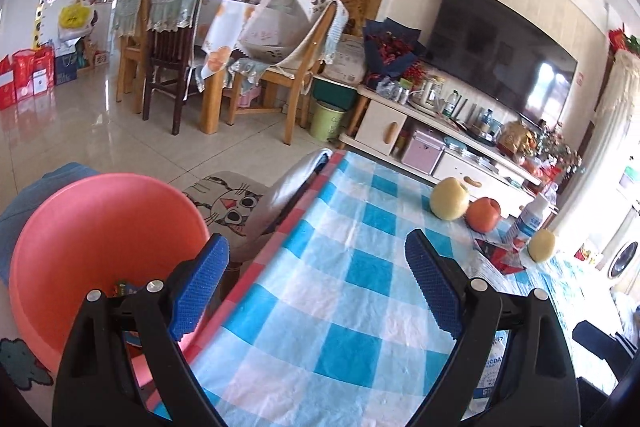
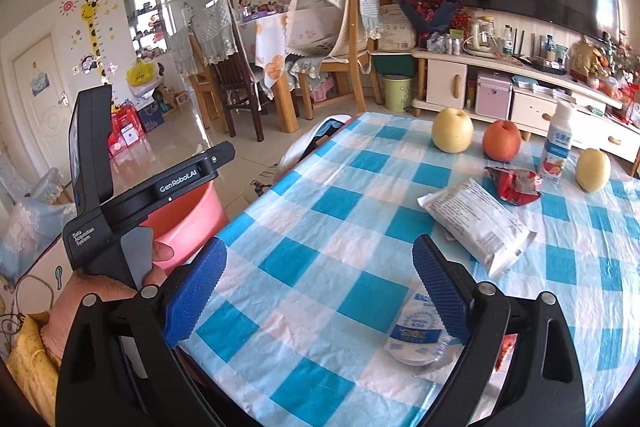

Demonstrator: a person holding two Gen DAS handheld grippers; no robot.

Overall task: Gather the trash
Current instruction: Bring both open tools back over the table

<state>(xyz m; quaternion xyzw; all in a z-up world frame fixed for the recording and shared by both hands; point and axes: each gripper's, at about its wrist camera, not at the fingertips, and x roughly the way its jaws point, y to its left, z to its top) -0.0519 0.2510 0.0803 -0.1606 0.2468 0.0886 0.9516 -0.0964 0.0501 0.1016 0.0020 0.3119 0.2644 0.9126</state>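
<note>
A pink basin [image 1: 100, 247] stands off the table's left edge, with a scrap of wrapper inside; it also shows in the right wrist view [image 2: 188, 223]. My left gripper [image 1: 316, 267] is open and empty over the table's left edge. My right gripper [image 2: 320, 275] is open and empty above the table. On the checked cloth lie a white wrapper [image 2: 480, 223], a red crumpled wrapper [image 2: 516, 183] and a flattened blue-and-white cup [image 2: 416, 335] beside my right finger. The red wrapper also shows in the left wrist view [image 1: 500, 255].
A blue checked tablecloth [image 2: 340, 207] covers the table. Two yellow pears [image 2: 452, 131] [image 2: 594, 169], a red apple [image 2: 502, 141] and a white bottle [image 2: 558, 147] stand at the far side. A cat-print stool [image 1: 228, 207] stands by the basin. Chairs, a TV cabinet and a green bin [image 1: 326, 121] are beyond.
</note>
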